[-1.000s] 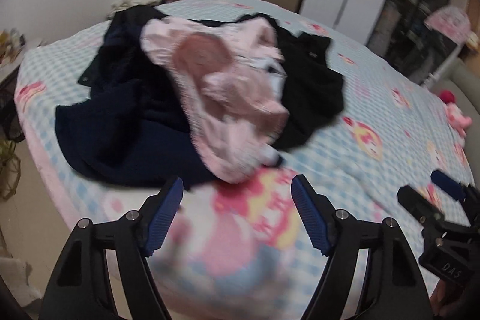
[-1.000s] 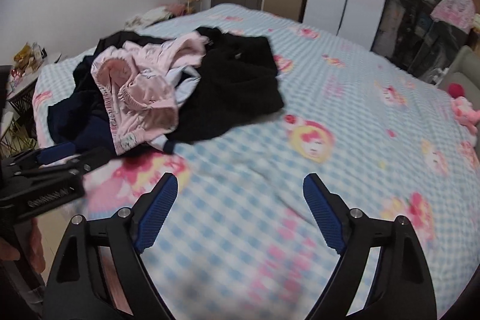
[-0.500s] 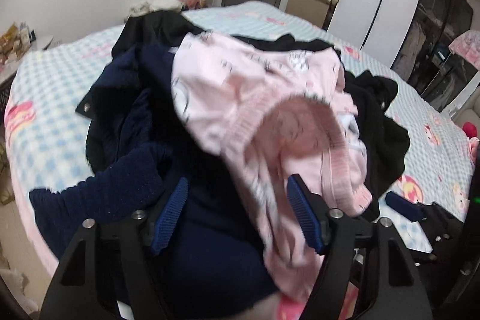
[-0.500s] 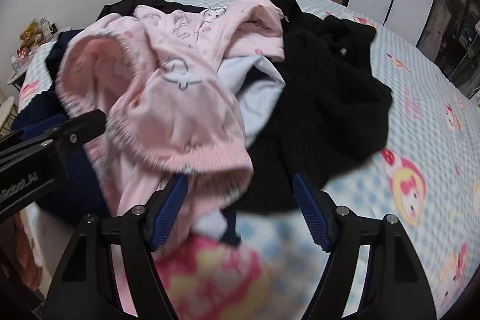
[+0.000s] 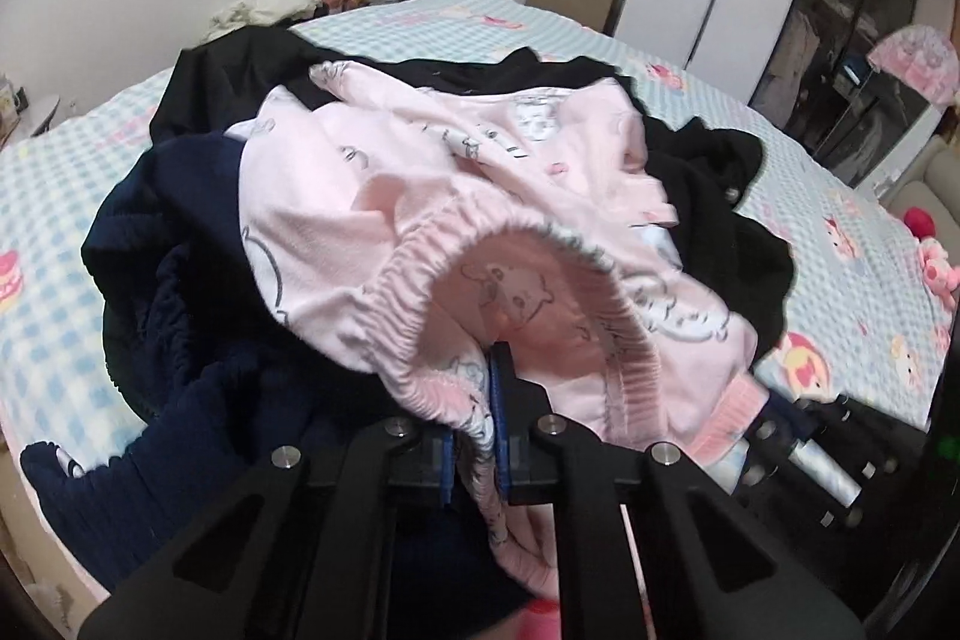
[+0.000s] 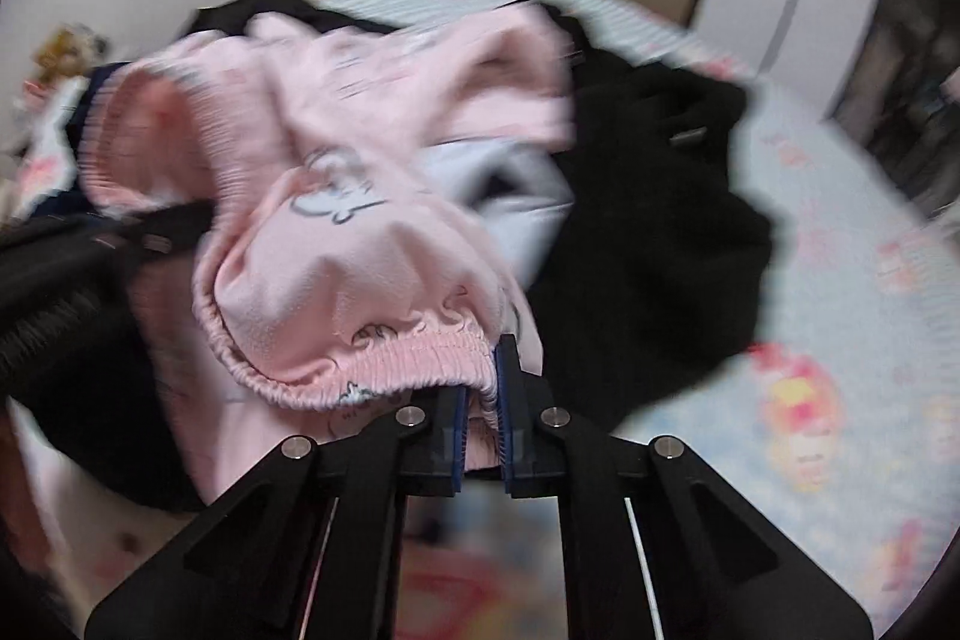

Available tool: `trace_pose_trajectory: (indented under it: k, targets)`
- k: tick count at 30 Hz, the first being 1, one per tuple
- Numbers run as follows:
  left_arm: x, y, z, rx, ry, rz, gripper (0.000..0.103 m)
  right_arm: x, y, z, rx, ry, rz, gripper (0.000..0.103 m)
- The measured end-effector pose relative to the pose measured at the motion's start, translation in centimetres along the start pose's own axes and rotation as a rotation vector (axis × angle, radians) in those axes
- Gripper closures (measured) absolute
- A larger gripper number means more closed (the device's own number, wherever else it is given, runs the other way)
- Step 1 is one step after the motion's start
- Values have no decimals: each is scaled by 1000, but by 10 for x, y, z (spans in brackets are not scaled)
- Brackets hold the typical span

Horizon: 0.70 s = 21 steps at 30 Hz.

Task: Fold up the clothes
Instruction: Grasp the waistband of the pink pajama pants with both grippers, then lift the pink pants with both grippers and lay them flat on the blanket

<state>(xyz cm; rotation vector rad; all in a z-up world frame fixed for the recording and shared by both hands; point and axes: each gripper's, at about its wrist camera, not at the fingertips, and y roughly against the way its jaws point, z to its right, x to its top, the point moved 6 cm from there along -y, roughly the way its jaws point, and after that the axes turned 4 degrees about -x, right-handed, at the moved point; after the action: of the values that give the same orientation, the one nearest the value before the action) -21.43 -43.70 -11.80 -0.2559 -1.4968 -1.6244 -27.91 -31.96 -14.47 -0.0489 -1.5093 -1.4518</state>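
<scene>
Pink pyjama trousers [image 5: 432,196]: we grip the waistband with both left tool [image 5: 474,436] and right tool [image 6: 483,400]; folding not begun.

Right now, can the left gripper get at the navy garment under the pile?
Probably not: the left gripper is shut on the pink pants waistband, and those pants drape over the navy garment.

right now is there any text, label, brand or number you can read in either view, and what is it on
None can be read.
The pink pants carry only cartoon animal drawings, no letters.
The bed sheet shows cartoon figures; any lettering there is too small to read.
The right wrist view is too blurred to read anything.
</scene>
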Motion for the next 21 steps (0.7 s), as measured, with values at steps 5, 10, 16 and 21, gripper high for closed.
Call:
trace_pose_trajectory:
  k: [5,10,16,21]
  targets:
    - [-30,19,56,-107,-73,-45,93,-14,34,46,-55,-32,46,96]
    - [-74,37,124,-222,-161,-112,93,-53,81,96,-106,-109,56,96]
    - [-123,51,195,-364,-187,-225,93,-124,145,185,-191,-251,43,96]
    - [-178,54,250,-400,-260,-320,93,-191,202,246,-263,-361,24,96]
